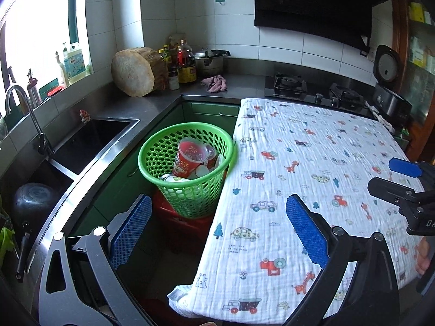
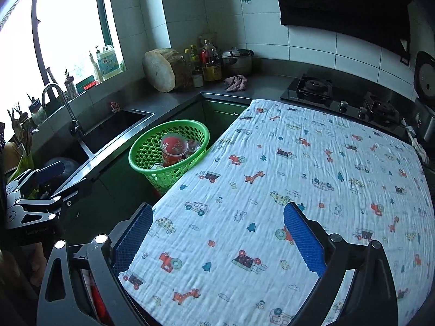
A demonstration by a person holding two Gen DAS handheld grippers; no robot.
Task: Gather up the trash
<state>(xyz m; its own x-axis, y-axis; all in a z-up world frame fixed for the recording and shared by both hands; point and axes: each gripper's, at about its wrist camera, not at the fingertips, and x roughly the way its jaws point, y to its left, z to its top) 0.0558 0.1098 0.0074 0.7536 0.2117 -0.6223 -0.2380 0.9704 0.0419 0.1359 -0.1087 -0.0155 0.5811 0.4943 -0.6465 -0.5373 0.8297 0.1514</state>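
A green perforated basket [image 1: 163, 152] stands on a red stool beside the table's left edge. It holds a red plastic cup [image 1: 187, 160] and several clear and white cups; it also shows in the right wrist view [image 2: 146, 146]. The table carries a white cloth [image 1: 312, 168] printed with cars and giraffes, with no loose trash on it. My left gripper [image 1: 220, 231] is open and empty, held over the table's left edge. My right gripper [image 2: 217, 231] is open and empty over the cloth [image 2: 299, 163]. The right gripper also shows at the right of the left wrist view [image 1: 399, 179].
A steel counter runs along the walls with a sink [image 1: 89, 141] and tap [image 1: 24, 108] at left, a round chopping block [image 1: 136, 72], bottles, a pot [image 1: 210, 61], a rag [image 1: 214, 83], a gas hob [image 1: 312, 89] and a rice cooker [image 1: 388, 81].
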